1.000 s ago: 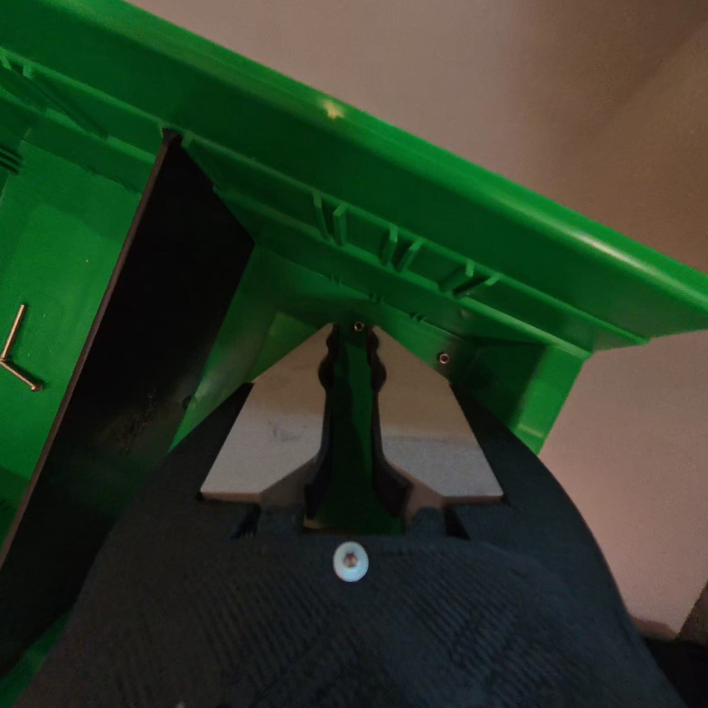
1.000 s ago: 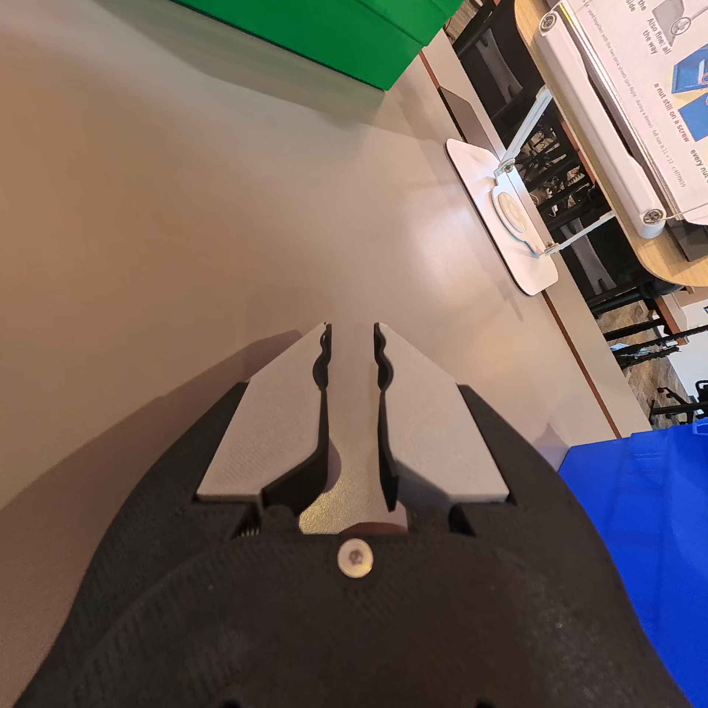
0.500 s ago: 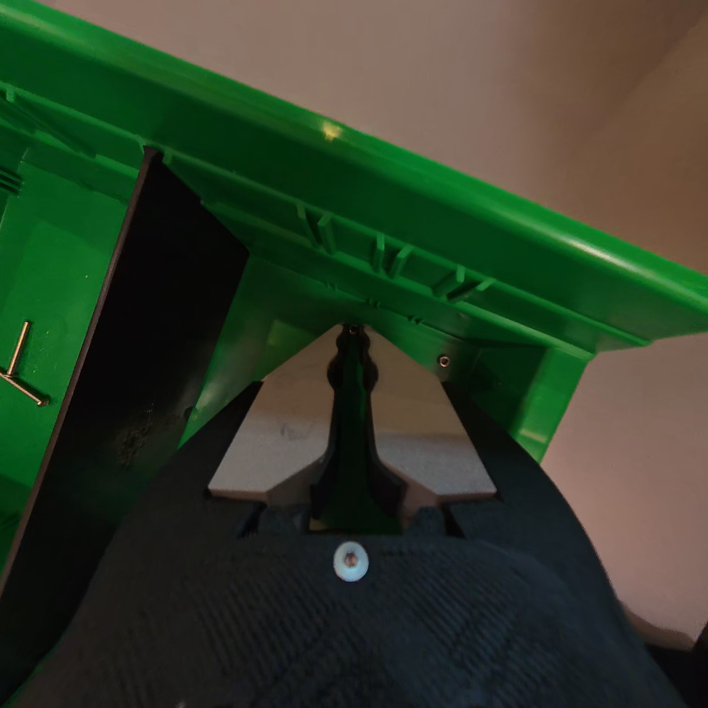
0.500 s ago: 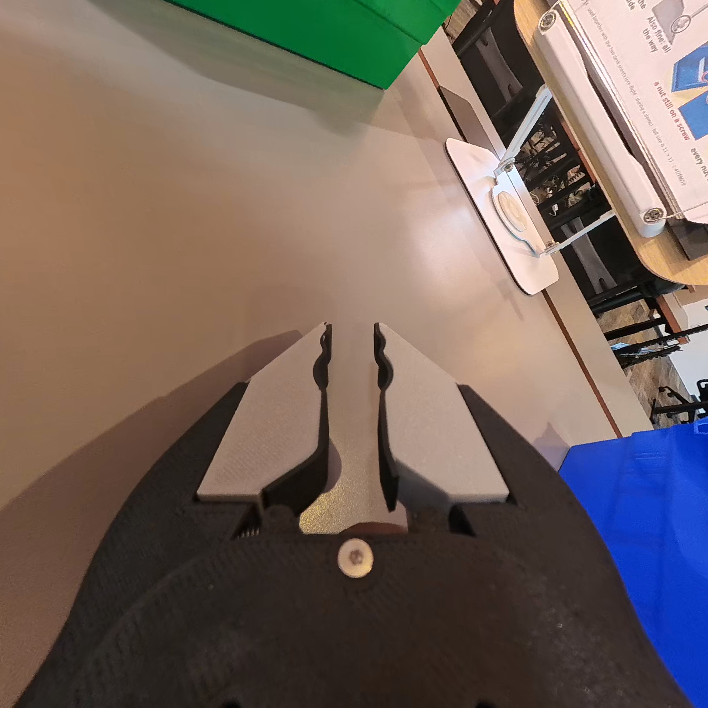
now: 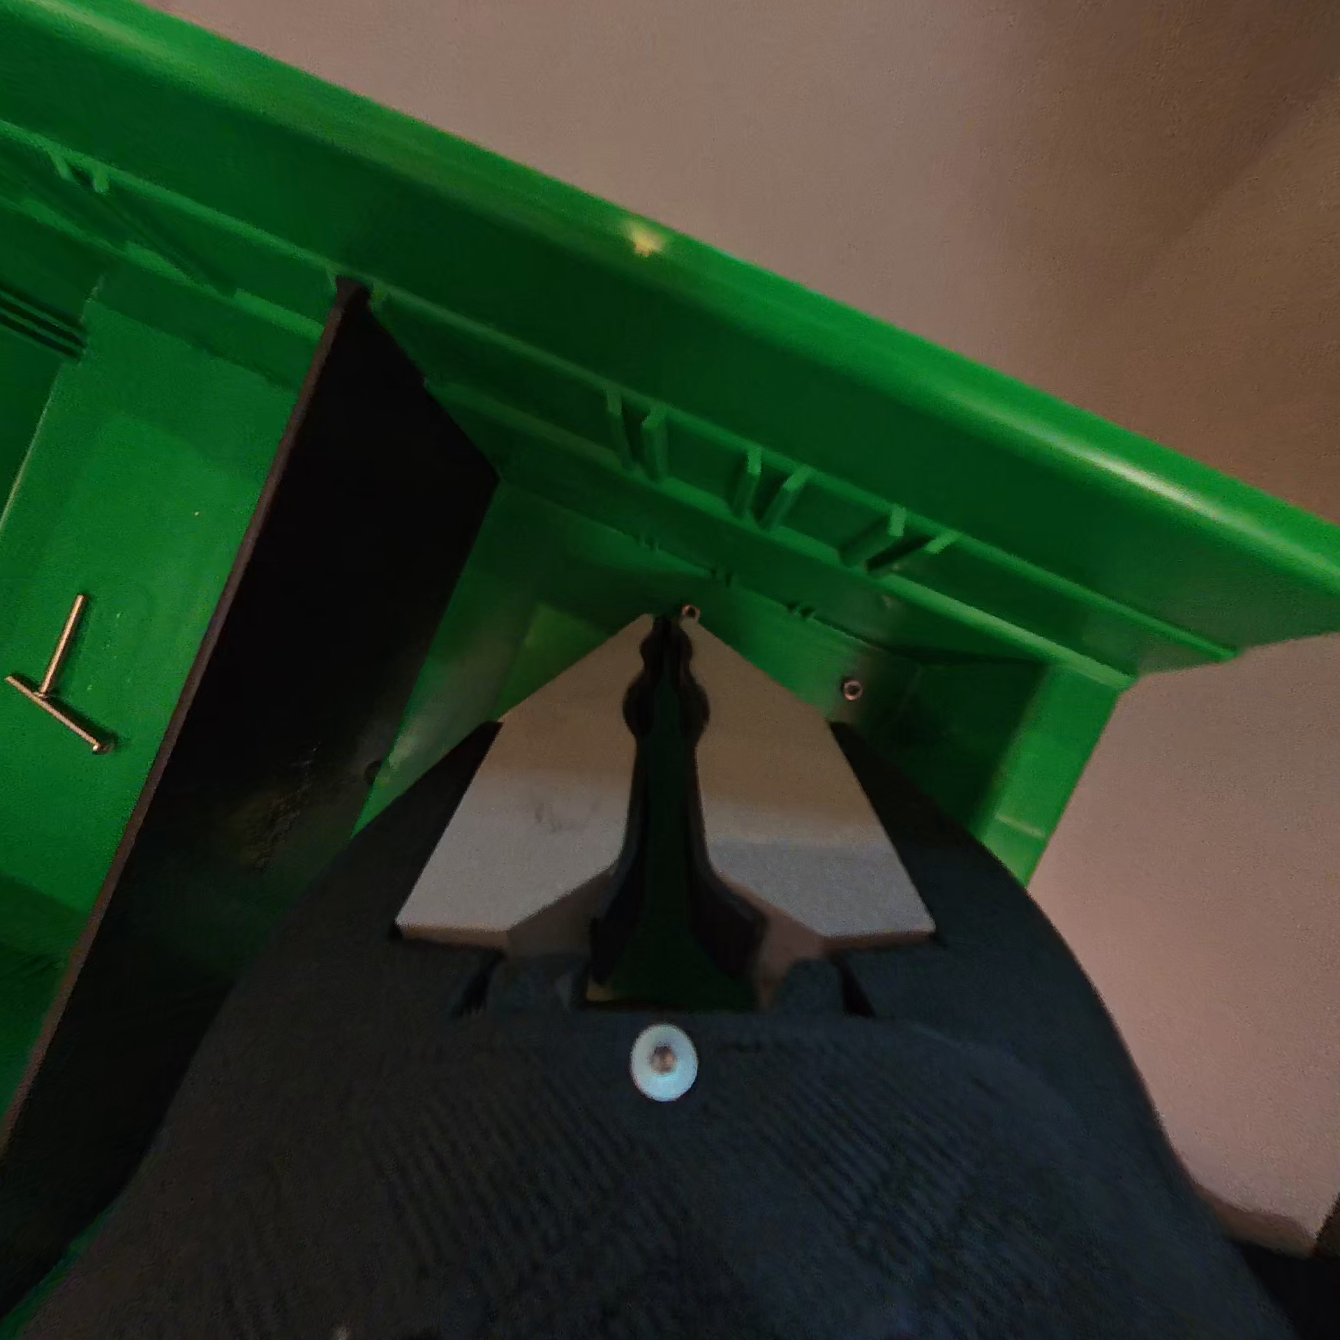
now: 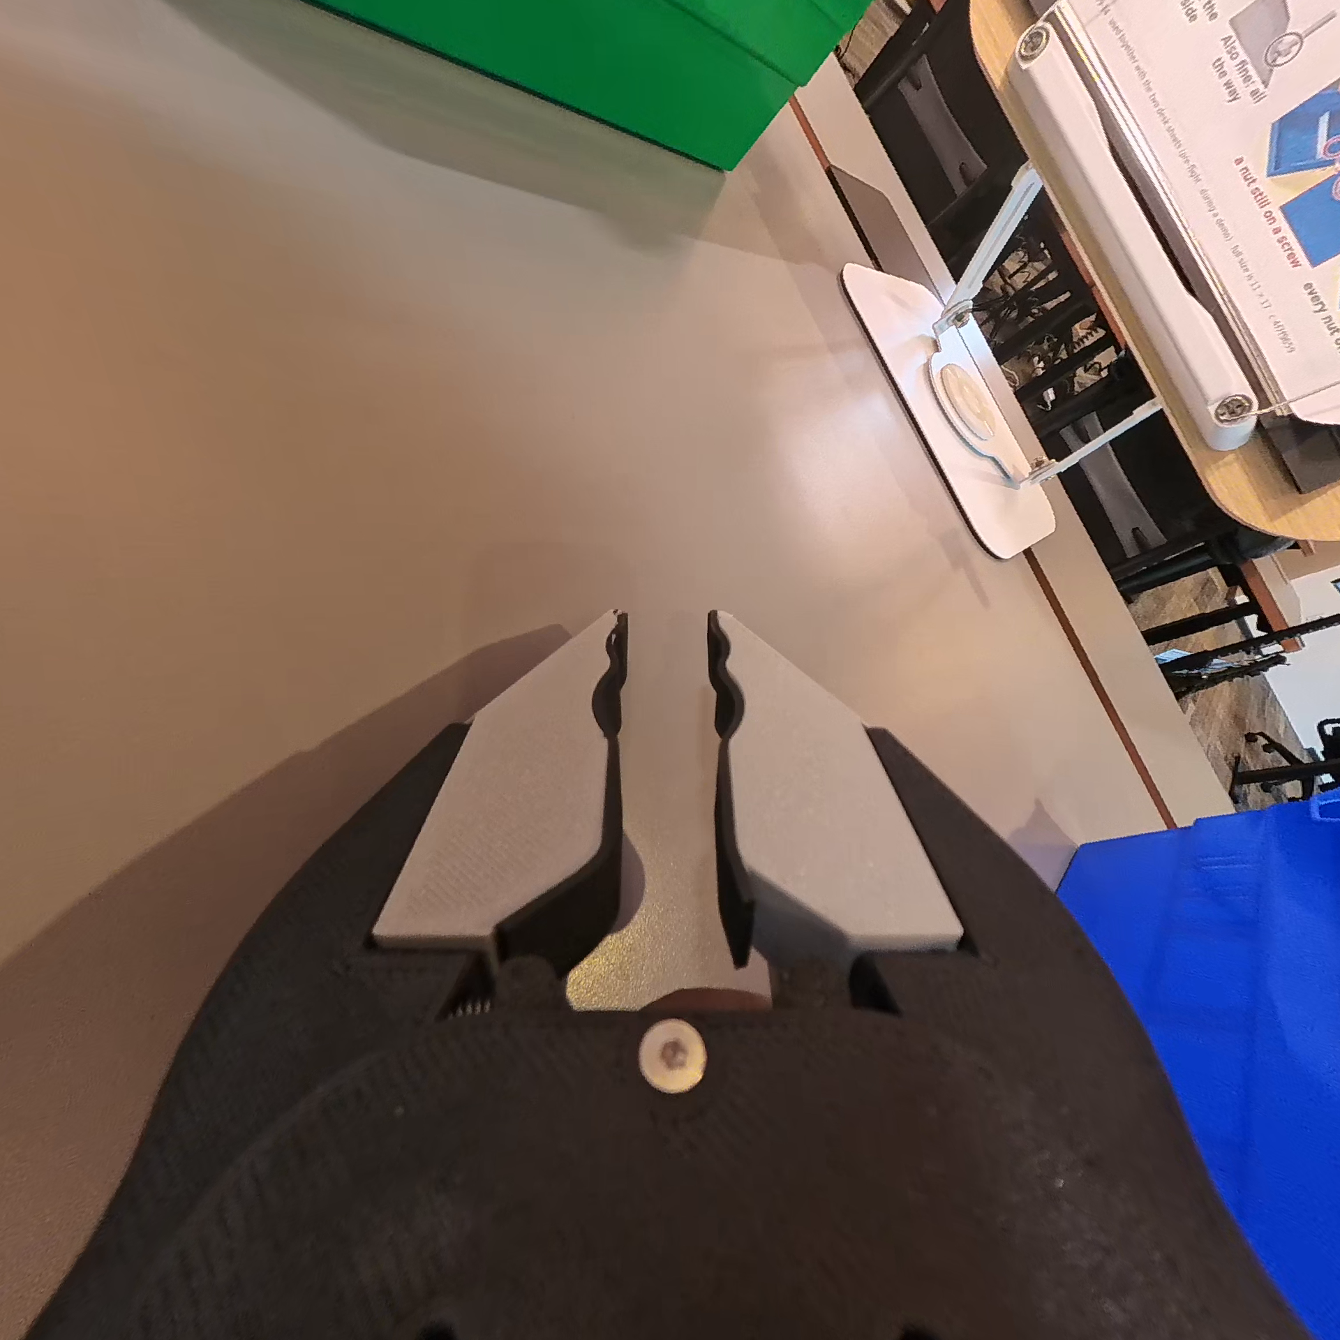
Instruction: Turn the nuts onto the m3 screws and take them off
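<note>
The left tongs (image 5: 671,625) reach deep into the green bin (image 5: 834,406), into the right compartment beside a black divider (image 5: 304,652) that stands upright across the bin. Room there is tight: the ribbed green wall rises just ahead of the tips and the bin's corner closes in on the right. The tongs' grey fingers are nearly pressed together, only a thin slit between the tips. A tiny metal nut (image 5: 691,611) sits right at the tips against the base of the wall; whether it is pinched or merely touched cannot be told. A second nut (image 5: 851,688) lies near the right corner of the same compartment, apart from the tongs. In the compartment left of the divider two slim m3 screws (image 5: 61,671) lie on the smooth green floor, meeting in a T shape.

The right tongs (image 6: 666,625) hover low over the pale, smooth surface (image 6: 362,399), spread a little with a clear gap between wavy black inner pads, holding nothing. Open room lies all around them. The green bin stands toward the surface's far edge, a blue bin (image 6: 1218,1015) at the right edge, and a white stand (image 6: 950,406) with a flat rounded base holds a printed sheet beyond.
</note>
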Demonstrator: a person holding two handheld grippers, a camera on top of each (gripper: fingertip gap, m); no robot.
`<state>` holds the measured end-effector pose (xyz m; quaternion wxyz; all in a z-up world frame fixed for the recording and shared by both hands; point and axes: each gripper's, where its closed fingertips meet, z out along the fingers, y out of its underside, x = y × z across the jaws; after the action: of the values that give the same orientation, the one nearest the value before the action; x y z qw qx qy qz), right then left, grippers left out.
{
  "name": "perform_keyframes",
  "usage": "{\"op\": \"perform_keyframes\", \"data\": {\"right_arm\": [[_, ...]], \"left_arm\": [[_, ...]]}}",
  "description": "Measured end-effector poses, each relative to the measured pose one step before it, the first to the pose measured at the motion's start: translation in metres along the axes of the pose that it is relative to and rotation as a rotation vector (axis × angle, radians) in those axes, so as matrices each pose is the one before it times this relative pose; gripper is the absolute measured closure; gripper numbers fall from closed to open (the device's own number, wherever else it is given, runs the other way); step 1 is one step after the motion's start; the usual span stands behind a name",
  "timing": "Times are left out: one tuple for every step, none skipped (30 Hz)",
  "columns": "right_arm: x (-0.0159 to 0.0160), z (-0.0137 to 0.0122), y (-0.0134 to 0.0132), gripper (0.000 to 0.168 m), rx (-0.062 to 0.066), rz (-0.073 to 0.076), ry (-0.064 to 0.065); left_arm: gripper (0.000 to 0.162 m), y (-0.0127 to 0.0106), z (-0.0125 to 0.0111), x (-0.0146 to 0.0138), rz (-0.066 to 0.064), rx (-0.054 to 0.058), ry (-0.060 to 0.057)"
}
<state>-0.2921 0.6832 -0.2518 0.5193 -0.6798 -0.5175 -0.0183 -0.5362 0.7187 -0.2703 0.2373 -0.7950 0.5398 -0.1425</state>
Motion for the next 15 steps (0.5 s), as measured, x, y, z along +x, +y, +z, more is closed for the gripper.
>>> {"op": "perform_keyframes", "data": {"right_arm": [[-0.0001, 0.00011, 0.00001, 0.149, -0.0006, -0.0007, 0.0], [-0.00005, 0.00005, 0.00008, 0.149, -0.0006, -0.0006, 0.0001], [0.00006, 0.00008, 0.00014, 0.149, -0.0005, -0.0001, 0.0003], [0.00008, -0.00003, -0.0001, 0.149, 0.0002, 0.0002, 0.0002], [-0.00004, 0.0, 0.0, 0.149, 0.0, 0.0006, 0.0001], [0.00009, 0.00011, 0.00008, 0.149, -0.0005, 0.0004, -0.0001], [0.00005, -0.00002, 0.00004, 0.149, -0.0003, -0.0002, 0.0003], [0.0, -0.00005, -0.00005, 0.149, 0.0003, -0.0006, 0.0002], [-0.00013, 0.00004, -0.00004, 0.149, 0.0002, -0.0005, 0.0], [0.00003, -0.00001, 0.00001, 0.149, -0.0001, -0.0002, 0.0001], [0.0, -0.00009, 0.00001, 0.149, 0.0004, -0.0001, 0.0001], [-0.00002, 0.00001, -0.00002, 0.149, 0.0002, 0.0003, 0.0], [0.00006, 0.00004, 0.00008, 0.149, -0.0005, 0.0002, 0.0], [-0.0001, 0.00007, 0.00006, 0.149, -0.0004, -0.0003, -0.0001], [0.0, 0.00004, -0.00006, 0.149, -0.0001, -0.0007, 0.0]], "left_arm": [[0.159, -0.00335, -0.001, 0.00124, -0.0043, 0.0202, 0.0096], [0.158, -0.003, -0.00068, 0.00061, -0.002, 0.0161, 0.0047], [0.159, -0.0024, -0.00024, -0.0007, 0.0008, 0.0116, -0.0054], [0.162, -0.00057, 0.00036, 0.00065, 0.0038, 0.0008, 0.0011], [0.162, 0.00115, 0.00133, 0.00164, 0.0069, -0.0082, 0.0057], [0.162, 0.00155, 0.00212, 0.0008, 0.0058, -0.0124, 0.0009], [0.162, 0.00215, 0.00276, 0.00129, 0.0036, -0.0171, 0.0055], [0.162, 0.00042, 0.0015, 0.00258, 0.0042, -0.0069, 0.0131], [0.162, 0.00176, 0.00064, 0.00157, 0.0059, -0.0138, 0.0047], [0.162, 0.00083, -0.00047, 0.00005, 0.0044, -0.0037, -0.0048], [0.162, 0.00186, -0.00088, -0.00019, -0.0006, -0.0096, -0.0041], [0.162, 0.0019, -0.00104, -0.00115, -0.0005, -0.0068, -0.0072], [0.162, 0.00183, -0.00098, -0.00216, -0.0028, -0.0059, -0.0101], [0.162, 0.00154, -0.00079, -0.00216, -0.0074, -0.003, -0.0067], [0.162, 0.00134, -0.00068, -0.00182, -0.0078, -0.0013, -0.0034]]}}
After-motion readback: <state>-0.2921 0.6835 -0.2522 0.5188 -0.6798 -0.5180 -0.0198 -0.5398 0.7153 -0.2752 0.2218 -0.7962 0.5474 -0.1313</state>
